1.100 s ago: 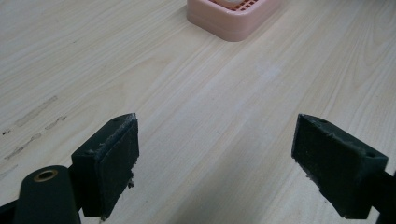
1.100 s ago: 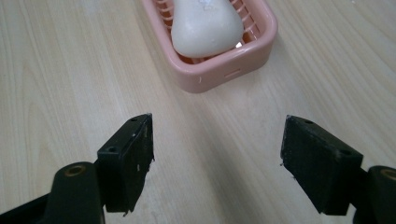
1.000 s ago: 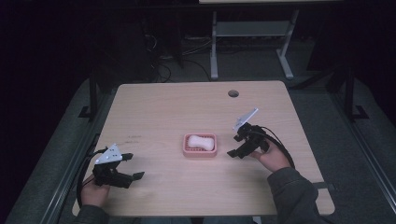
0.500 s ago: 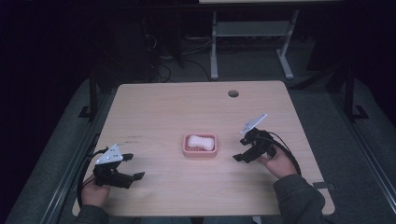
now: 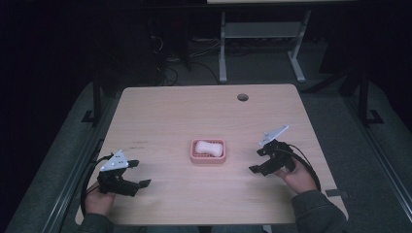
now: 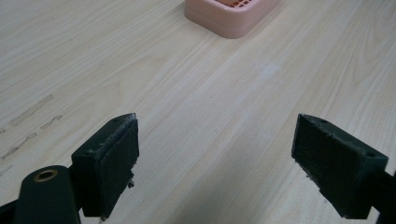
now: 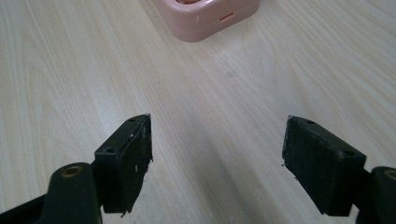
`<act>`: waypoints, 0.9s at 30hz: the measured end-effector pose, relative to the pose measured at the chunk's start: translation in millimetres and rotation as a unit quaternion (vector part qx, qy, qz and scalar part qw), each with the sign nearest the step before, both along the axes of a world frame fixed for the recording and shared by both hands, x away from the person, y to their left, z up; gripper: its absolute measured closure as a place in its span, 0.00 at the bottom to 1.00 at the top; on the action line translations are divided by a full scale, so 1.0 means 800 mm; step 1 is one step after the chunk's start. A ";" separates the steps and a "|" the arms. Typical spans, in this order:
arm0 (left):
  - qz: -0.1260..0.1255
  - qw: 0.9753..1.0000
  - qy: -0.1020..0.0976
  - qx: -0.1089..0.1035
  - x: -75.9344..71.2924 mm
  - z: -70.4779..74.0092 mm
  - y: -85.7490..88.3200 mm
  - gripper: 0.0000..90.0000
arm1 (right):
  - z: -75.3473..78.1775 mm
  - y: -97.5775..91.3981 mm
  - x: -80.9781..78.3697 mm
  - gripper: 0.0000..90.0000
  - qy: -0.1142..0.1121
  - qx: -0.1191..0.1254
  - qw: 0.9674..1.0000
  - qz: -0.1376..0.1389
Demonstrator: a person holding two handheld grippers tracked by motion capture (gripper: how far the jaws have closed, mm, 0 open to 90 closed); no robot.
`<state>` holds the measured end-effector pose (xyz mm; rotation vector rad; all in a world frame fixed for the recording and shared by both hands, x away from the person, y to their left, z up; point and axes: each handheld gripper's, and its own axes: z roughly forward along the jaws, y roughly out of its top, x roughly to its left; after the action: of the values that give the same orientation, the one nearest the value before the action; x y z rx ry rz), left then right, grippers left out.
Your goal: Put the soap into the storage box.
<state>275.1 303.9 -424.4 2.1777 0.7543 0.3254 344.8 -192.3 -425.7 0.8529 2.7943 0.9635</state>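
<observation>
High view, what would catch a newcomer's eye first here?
The pink soap dish holding a white soap bar sits alone at the middle of the wooden table. Flanking it, the left gripper and right gripper hang near the front edge, jaws wide open and empty.

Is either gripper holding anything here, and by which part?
Nothing is held. The left gripper and right gripper are both open over bare table, apart from the pink dish.

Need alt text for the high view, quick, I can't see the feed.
A pink soap dish holding a pale soap bar sits mid-table. The left gripper and right gripper flank it, jaws open, both apart from it.
</observation>
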 end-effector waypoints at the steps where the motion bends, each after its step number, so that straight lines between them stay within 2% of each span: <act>1: -0.001 1.000 -0.001 0.001 0.000 0.000 0.000 0.16 | -0.001 -0.001 -0.001 0.26 -0.002 0.000 1.000 0.000; 12: -0.002 1.000 -0.002 0.002 0.000 0.000 0.000 0.16 | -0.008 -0.017 -0.020 0.26 -0.006 0.000 1.000 -0.011; 27: -0.003 1.000 -0.002 0.002 -0.001 0.000 -0.001 0.16 | -0.024 -0.045 -0.059 0.25 -0.006 0.002 0.999 -0.032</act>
<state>274.5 302.9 -424.5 2.1818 0.7461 0.3292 297.4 -228.6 -444.7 0.9267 2.7383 0.9606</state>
